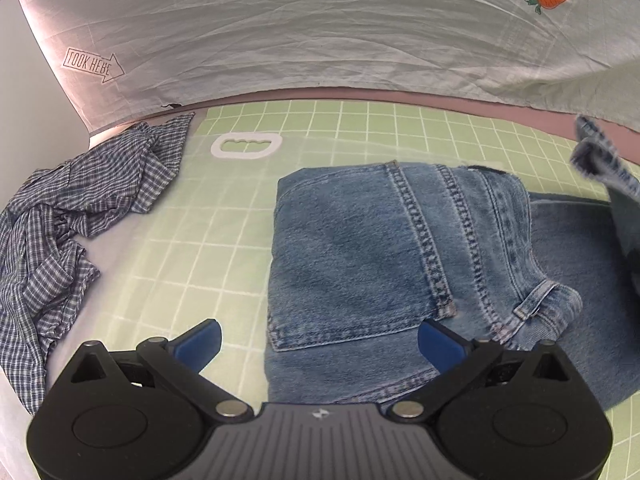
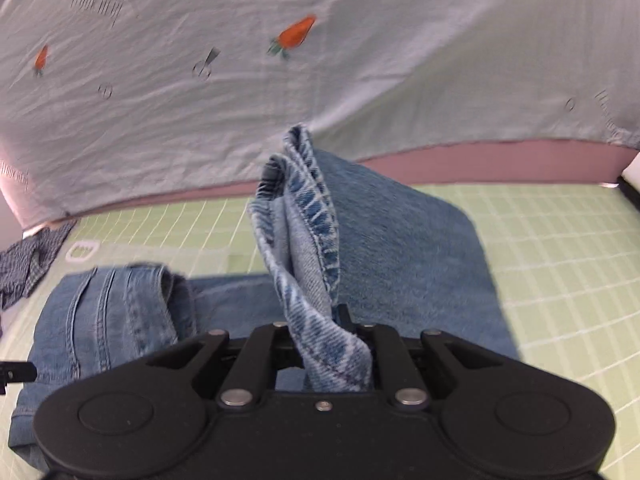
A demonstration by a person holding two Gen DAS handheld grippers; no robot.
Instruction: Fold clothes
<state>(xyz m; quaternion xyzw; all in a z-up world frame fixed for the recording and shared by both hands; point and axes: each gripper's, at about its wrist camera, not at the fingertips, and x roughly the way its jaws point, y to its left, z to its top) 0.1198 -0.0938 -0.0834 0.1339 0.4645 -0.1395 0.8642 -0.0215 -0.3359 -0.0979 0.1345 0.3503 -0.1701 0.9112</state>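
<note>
1. The jeans (image 1: 360, 248) lie on a green mat (image 1: 200, 240) printed with a white grid. In the left wrist view the waist end with the back pocket sits nearest the camera, and the legs run off to the right — so the long axis goes across the mat from left to right.
2. The left gripper (image 1: 319, 344) hovers low over the near edge of the jeans beside the pocket. Its blue-tipped jaws are spread wide and hold nothing; one tip is over the bare mat, the other over the denim.
3. The right gripper (image 2: 334, 334) has its jaws pressed together on the hem end of the jeans' legs. The pinched hem (image 2: 304, 216) stands up from the jaws, lifted off the mat, and the leg cloth slopes down behind it to the flat part.
4. In the right wrist view the waist end lies to the left, with the fold of the legs to the right of the raised hem.
5. A crumpled checked shirt (image 1: 72, 208) lies on the left side of the mat, apart from the jeans.
6. A white plastic ring (image 1: 246, 145) rests on the mat between the shirt and the jeans, farther back.
7. A pale sheet (image 1: 320, 28) printed with carrots hangs behind the mat.
</note>
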